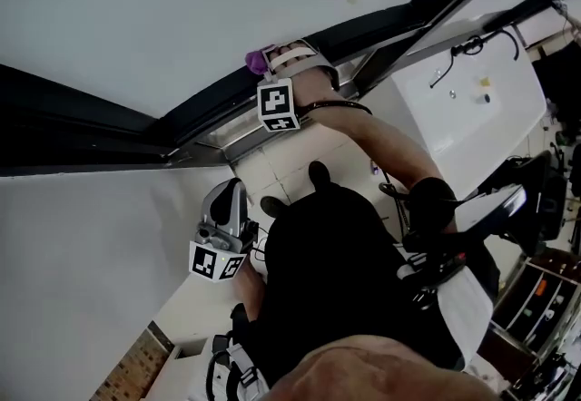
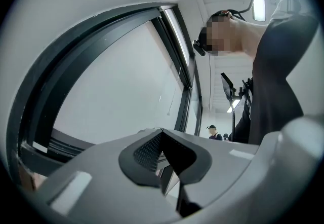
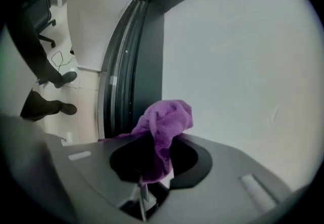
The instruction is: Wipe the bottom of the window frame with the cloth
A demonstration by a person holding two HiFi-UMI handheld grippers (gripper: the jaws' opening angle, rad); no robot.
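Note:
A purple cloth [image 1: 255, 61] is pressed against the dark window frame [image 1: 182, 122], which runs diagonally across the head view. My right gripper [image 1: 277, 63] is shut on it at the frame's lower rail. In the right gripper view the cloth [image 3: 164, 119] bunches up out of the right gripper [image 3: 157, 139], with the frame's tracks [image 3: 126, 76] just behind it and the pale glass to the right. My left gripper [image 1: 231, 192] hangs lower, away from the frame, over the floor. In its own view the left gripper [image 2: 162, 134] is shut on nothing and faces the frame [image 2: 61, 91].
A white cabinet [image 1: 472, 100] with cables on it stands right of the window. Black equipment [image 1: 536, 200] sits at the far right. A person's legs [image 3: 45, 101] and an office chair [image 3: 43, 15] are on the tiled floor [image 1: 290, 168]. Distant people [image 2: 211, 131] stand indoors.

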